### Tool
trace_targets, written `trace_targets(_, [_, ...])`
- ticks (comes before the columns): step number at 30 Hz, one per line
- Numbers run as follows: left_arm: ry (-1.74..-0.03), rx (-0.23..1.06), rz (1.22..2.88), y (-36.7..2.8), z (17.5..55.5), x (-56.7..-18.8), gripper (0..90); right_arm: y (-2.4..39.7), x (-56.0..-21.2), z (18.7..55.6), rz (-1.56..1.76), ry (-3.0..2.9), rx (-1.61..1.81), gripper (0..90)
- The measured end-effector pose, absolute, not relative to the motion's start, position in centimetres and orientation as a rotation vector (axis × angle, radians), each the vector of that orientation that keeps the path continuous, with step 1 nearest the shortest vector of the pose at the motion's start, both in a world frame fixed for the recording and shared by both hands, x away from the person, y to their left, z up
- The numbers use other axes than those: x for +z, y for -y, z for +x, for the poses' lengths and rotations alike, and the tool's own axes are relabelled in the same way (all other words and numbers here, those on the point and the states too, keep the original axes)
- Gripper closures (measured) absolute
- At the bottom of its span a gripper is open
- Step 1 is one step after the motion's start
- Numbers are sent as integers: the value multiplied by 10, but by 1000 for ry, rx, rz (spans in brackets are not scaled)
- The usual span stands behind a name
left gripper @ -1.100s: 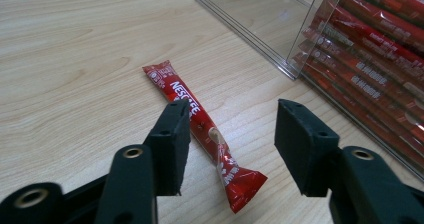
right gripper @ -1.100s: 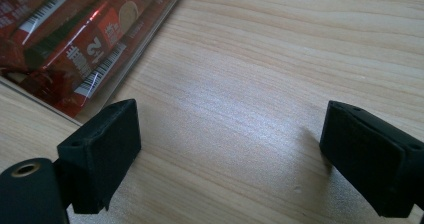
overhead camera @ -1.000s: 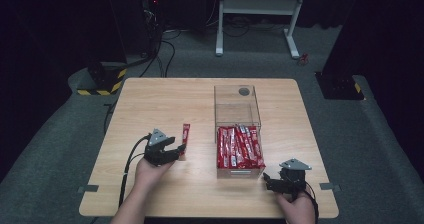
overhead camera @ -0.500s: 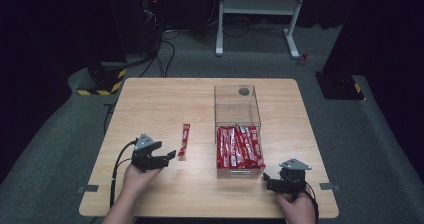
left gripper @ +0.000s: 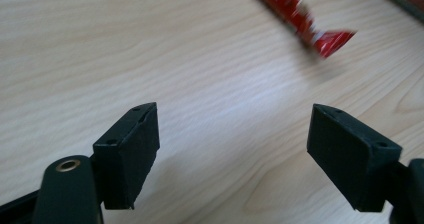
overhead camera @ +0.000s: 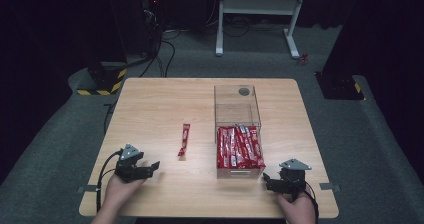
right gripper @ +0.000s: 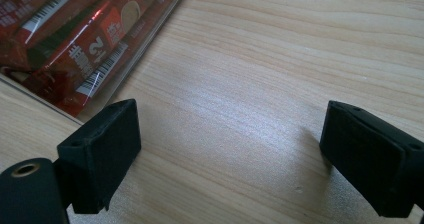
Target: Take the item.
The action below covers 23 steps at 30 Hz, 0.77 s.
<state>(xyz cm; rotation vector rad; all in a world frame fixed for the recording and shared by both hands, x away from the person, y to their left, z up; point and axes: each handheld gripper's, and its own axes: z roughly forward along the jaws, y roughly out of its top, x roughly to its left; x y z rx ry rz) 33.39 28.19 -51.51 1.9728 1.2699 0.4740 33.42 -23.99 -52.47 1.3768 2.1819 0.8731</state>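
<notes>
Red snack packet [overhead camera: 184, 139] is lying alone on the table [overhead camera: 150, 109], just ahead of the left gripper [overhead camera: 150, 168], whose jaws are gaping empty; the right gripper [overhead camera: 267, 180] is likewise spread wide beside the clear box [overhead camera: 238, 115].

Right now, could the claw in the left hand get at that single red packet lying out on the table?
Probably yes. The left claw is open and holds nothing, the red packet lies alone just ahead of it, and nothing but bare table lies between them.
</notes>
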Motion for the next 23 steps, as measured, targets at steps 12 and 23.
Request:
trace_targets(12, [-1330, 573, 2020, -306, 303, -527, 161, 240, -525, 334, 1383, -2181, 874, 91])
trace_targets(23, [-1353, 596, 1987, -307, 298, -530, 140, 240, -525, 334, 1385, -2181, 878, 90])
